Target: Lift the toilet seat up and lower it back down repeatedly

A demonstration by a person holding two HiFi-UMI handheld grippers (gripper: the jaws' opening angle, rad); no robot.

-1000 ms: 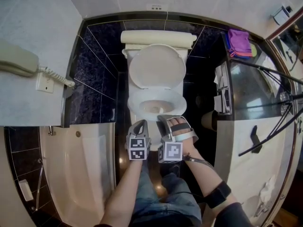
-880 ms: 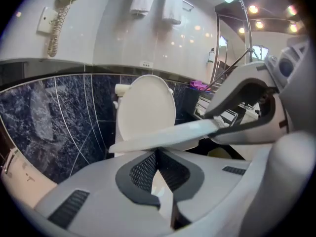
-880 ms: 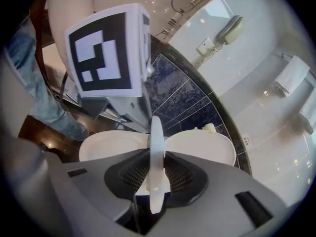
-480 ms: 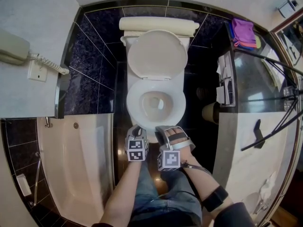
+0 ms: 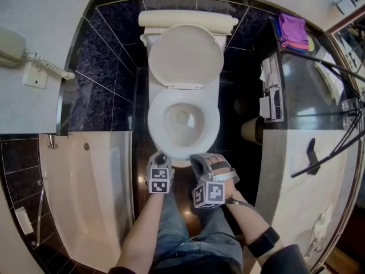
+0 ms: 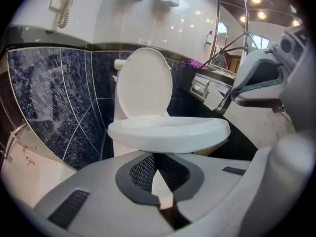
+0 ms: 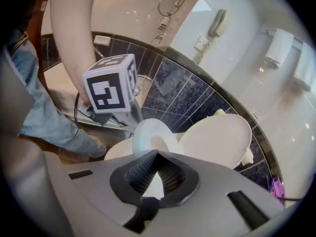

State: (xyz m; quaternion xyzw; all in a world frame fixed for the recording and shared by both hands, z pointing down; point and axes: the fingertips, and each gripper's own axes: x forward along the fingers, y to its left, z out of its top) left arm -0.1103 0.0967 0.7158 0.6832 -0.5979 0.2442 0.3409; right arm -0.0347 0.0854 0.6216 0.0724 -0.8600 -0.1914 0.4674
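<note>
Head view: toilet seat point(image 5: 157, 119) lies down, at 12 o'clock from left claw point(image 5: 161, 158) — clenched, empty — and right claw point(image 5: 199, 160), just closed on nothing. Risk: clenched tips skid off its glossy edge, dropping it.

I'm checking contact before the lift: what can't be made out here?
- Head view: fingertips of the left gripper and right gripper, hidden beneath their own bodies; contact with the toilet seat unseen there.
- Head view: wall phone, cut off by the left edge.
</note>
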